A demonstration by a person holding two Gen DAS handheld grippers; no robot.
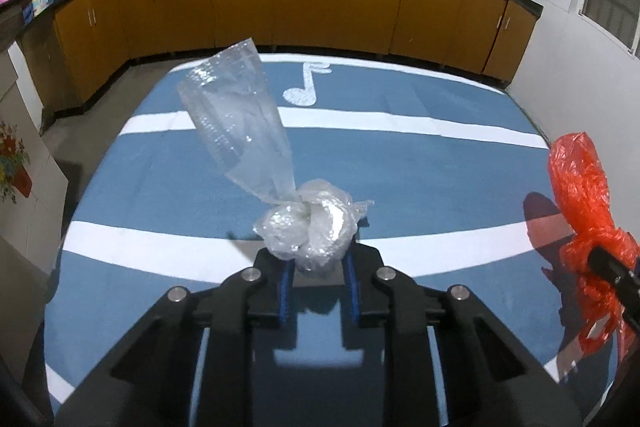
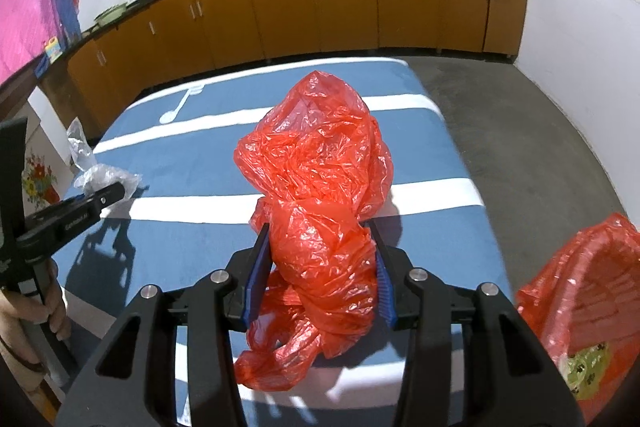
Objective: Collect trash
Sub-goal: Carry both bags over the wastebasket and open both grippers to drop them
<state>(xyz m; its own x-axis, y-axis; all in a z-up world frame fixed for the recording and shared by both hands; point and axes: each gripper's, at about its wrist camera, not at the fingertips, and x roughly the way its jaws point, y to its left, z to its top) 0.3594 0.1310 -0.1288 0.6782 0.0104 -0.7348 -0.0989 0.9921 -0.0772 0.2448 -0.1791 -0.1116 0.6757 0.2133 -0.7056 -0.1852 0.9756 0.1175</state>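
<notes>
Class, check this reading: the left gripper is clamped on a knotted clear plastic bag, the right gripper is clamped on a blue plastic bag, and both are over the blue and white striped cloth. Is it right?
One detail is wrong: the right gripper is clamped on a red plastic bag, not a blue one, as the right wrist view shows. The left gripper does grip the knotted clear plastic bag over the striped cloth.

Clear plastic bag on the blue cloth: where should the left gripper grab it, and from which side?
Grip the clear plastic bag at its knotted, bunched lower end, coming from the near side, tilted downward. That wad is compact and fits between the left gripper fingers; the loose tail sticks up and would slip.
</notes>
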